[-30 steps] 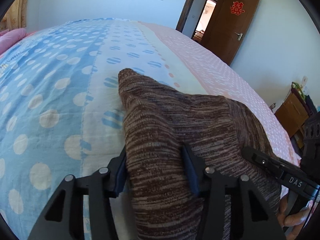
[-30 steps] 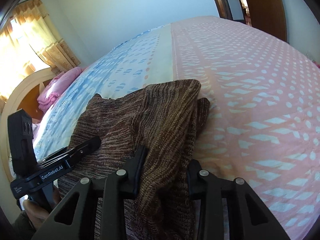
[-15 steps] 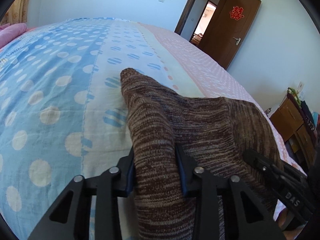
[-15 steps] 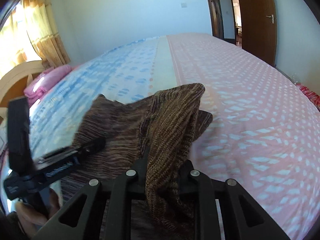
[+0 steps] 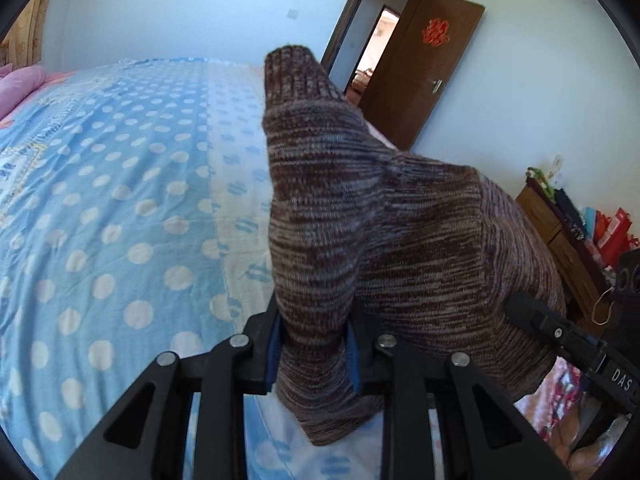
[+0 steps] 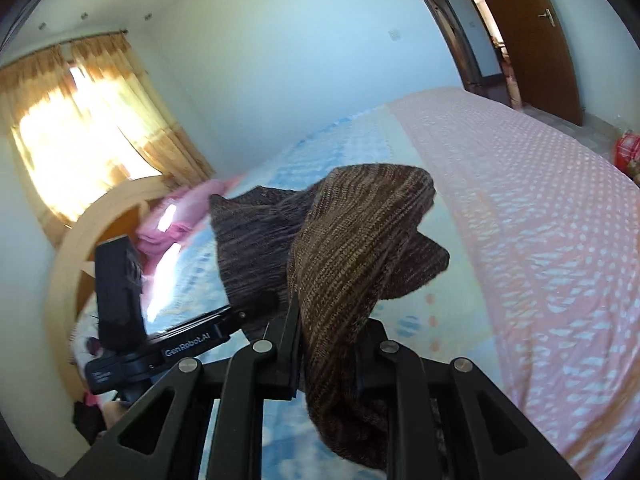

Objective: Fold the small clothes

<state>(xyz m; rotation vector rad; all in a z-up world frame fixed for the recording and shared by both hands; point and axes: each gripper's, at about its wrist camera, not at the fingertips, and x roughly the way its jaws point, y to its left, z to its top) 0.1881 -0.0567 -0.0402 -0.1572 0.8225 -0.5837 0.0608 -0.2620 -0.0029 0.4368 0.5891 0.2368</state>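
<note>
A brown striped knit garment hangs lifted above the bed between both grippers. My left gripper is shut on one edge of it, cloth bunched between the blue pads. My right gripper is shut on the other edge of the garment, which drapes over its jaws. The right gripper's body also shows in the left wrist view, and the left gripper's body in the right wrist view.
The bed has a blue dotted sheet on the left and a pink patterned part on the right. Pink pillows lie by the wooden headboard. A brown door stands open. A cluttered wooden cabinet stands right of the bed.
Both grippers closed on the garment's edges and lifted it up off the bed. Both views tilted upward.
</note>
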